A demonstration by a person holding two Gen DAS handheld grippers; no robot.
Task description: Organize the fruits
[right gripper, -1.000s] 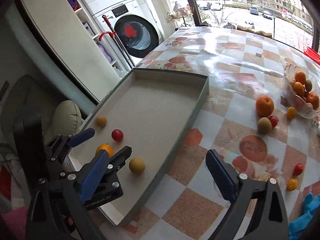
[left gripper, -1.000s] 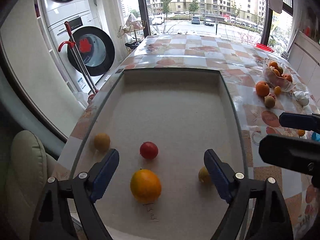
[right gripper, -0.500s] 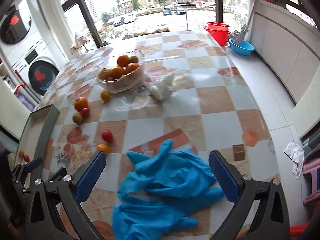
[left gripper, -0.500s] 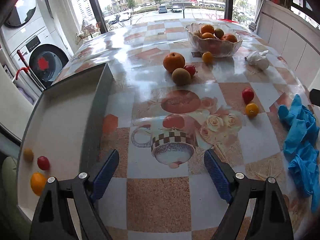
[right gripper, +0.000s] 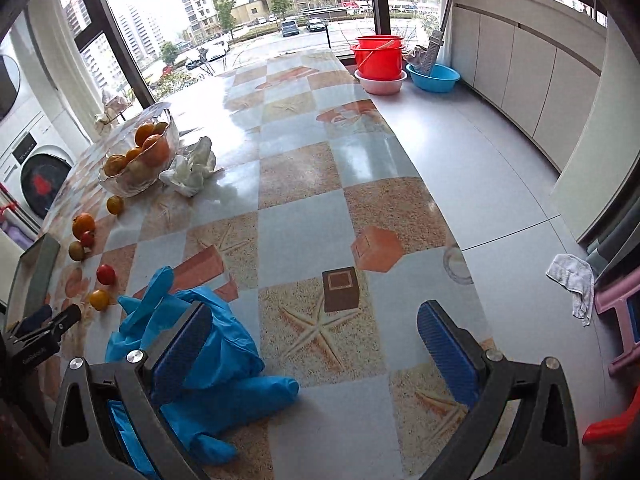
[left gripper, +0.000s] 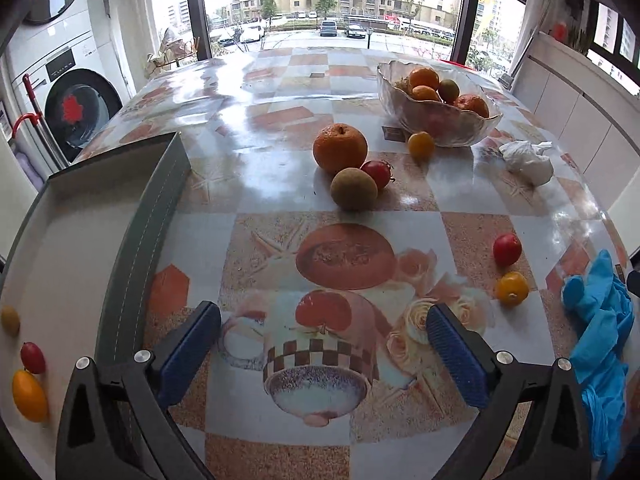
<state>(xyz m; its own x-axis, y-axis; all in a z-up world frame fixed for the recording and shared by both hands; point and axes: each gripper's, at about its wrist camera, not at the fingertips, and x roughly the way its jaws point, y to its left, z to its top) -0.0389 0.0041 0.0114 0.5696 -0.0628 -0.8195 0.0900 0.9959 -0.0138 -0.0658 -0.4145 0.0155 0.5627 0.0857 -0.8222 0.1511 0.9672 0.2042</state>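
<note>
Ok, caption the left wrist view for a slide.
Open left gripper hovers over the patterned table, loose fruit ahead, tray alongside.

Clutter around my desk (left gripper: pixel 280 184)
Blue gloves (right gripper: pixel 208 344) lie crumpled near me, a white wad (left gripper: pixel 526 160) farther off; red buckets (right gripper: pixel 378 58) and a washer (left gripper: pixel 76 108) stand beyond.

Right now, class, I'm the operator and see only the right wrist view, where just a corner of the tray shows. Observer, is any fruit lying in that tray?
Observer: Yes, the left wrist view shows three: a small brownish fruit, a small red fruit and an orange fruit, close together in the tray.
Operator: Is the left gripper carrying anything?
Observer: No. The left gripper is open above the teacup print. Its jaws have just been opening, and nothing is between them.
</note>
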